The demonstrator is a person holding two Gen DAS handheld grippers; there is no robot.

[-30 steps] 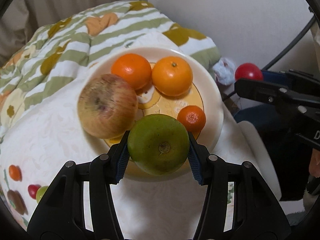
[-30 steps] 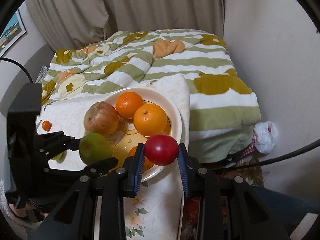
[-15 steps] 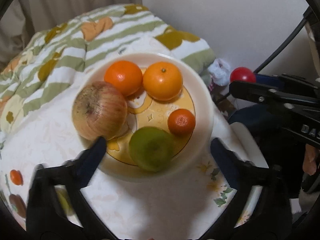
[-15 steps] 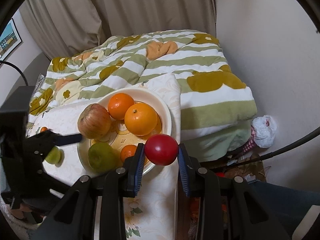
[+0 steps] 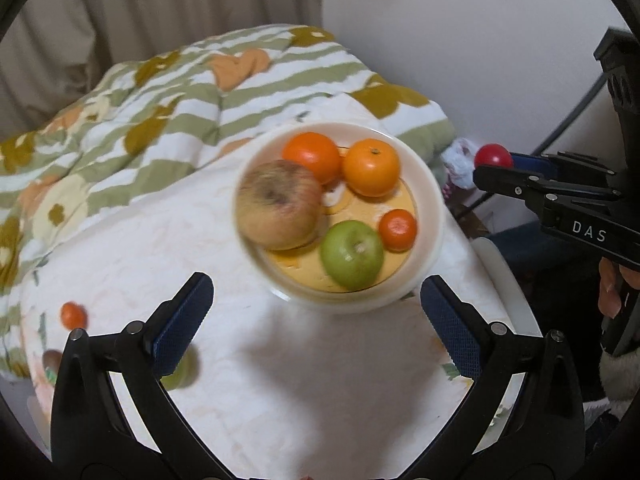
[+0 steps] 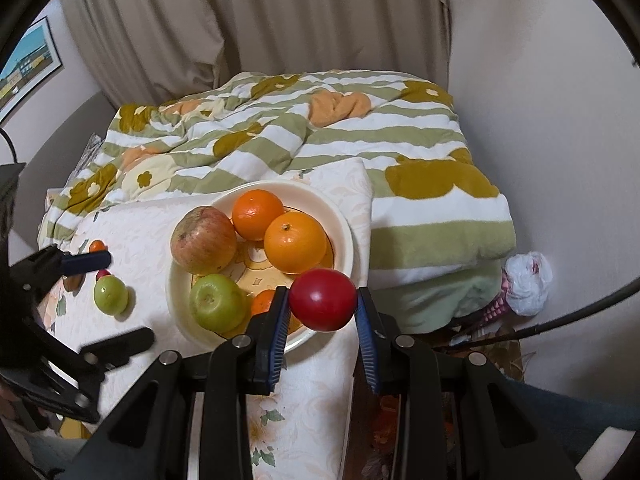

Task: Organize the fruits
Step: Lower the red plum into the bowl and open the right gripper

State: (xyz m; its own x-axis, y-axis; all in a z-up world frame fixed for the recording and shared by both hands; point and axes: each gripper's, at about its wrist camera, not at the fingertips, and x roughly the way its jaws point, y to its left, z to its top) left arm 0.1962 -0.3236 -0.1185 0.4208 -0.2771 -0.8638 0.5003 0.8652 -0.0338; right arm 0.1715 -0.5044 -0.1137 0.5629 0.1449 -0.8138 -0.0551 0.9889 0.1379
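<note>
The striped quilt fills the far side, humped up behind the plate. Nearer me lies the white flowered cloth, and the cream plate sits on it, toward the quilt edge.

On the plate, the big russet apple takes the left side. Behind it and to its right is one orange, and a second orange sits just right of that, touching it. The green apple rests at the plate's near rim, free of my tongs, just right of the russet apple. A small mandarin lies on the plate beside the green apple, at its right.

Off the plate to its left, on the cloth, a smaller green fruit sits alone, with a tiny orange fruit beyond it and a little red one tucked between them, mostly hidden.

My left tongs hang over the cloth on the near side of the plate, prongs spread wide apart with nothing between them. My right tongs are at the plate's near right rim, clamped on a red tomato-like fruit, both blue pads pressing its sides, lifted clear of the plate.
</note>
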